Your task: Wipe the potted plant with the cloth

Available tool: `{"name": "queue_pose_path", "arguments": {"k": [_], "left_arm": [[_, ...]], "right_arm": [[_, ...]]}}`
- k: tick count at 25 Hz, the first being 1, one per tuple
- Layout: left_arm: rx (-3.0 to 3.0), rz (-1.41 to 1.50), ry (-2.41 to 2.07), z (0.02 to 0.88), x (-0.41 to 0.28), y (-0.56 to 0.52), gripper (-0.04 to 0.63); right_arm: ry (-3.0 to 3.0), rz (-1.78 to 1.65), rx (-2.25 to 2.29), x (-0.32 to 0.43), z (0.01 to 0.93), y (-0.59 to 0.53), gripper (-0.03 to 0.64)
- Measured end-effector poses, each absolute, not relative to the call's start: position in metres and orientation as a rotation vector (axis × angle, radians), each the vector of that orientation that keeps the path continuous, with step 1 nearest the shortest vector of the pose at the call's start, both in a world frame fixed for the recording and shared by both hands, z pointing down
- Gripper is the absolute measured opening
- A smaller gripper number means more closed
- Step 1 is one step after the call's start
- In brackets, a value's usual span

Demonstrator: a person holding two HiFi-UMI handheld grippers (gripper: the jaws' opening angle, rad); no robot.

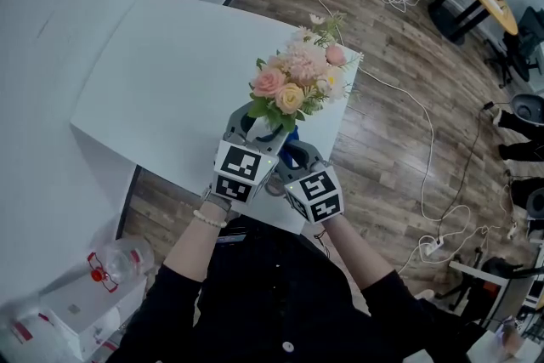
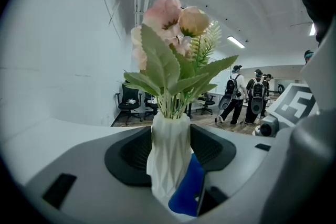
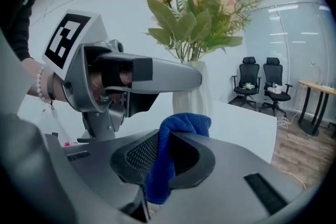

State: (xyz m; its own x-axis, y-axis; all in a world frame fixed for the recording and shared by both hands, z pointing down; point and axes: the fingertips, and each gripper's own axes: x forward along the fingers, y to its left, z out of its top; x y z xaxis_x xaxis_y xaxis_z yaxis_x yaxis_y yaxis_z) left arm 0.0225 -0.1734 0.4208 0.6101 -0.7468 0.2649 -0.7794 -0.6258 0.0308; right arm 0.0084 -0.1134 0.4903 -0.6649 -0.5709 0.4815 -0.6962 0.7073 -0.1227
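Note:
The potted plant is a white faceted vase (image 2: 169, 157) holding pink and peach flowers (image 1: 293, 85) with green leaves. It stands near the front right corner of the white table (image 1: 161, 81). My left gripper (image 1: 255, 126) is shut on the vase, which sits between its two pads (image 2: 134, 152). My right gripper (image 1: 294, 155) is shut on a blue cloth (image 3: 167, 157), just right of the vase. In the left gripper view the cloth (image 2: 188, 191) touches the vase's lower right side. The right gripper view shows the left gripper (image 3: 131, 78) crossing in front of the vase (image 3: 197, 92).
The table's front edge is close to my body, its right edge just beyond the flowers. White cables (image 1: 425, 140) trail over the wooden floor on the right. Office chairs (image 3: 260, 84) and walking people (image 2: 247, 94) are far off. A box with plastic wrapping (image 1: 102, 272) sits lower left.

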Motion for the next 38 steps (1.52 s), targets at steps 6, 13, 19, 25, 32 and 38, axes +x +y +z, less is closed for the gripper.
{"name": "queue_pose_path", "arguments": {"k": [6,13,19,25,32,38], "left_arm": [[2.691,0.344,-1.273,0.421,0.022,-0.173,0.239],[2.699,0.350,-1.251,0.422,0.023,-0.174,0.239],[2.707,0.357,-1.219,0.423,0.024,-0.173,0.239],[2.706,0.350,-1.223,0.420,0.022,-0.175,0.239],[2.695,0.360,-1.211,0.422,0.023,-0.174,0.239],[2.696,0.362,-1.203,0.421,0.021,-0.175,0.239]], "right_arm": [[-2.548,0.275,0.917,-0.001,0.467,-0.109,0.074],[-2.556,0.217,0.731,-0.014,0.478,-0.089,0.074],[-2.543,0.238,0.404,-0.042,0.507,-0.051,0.074],[-2.507,0.273,0.196,-0.054,0.534,-0.037,0.074],[-2.431,0.476,0.594,-0.028,0.548,-0.094,0.074],[-2.456,0.615,0.851,-0.010,0.539,-0.119,0.074]]}}
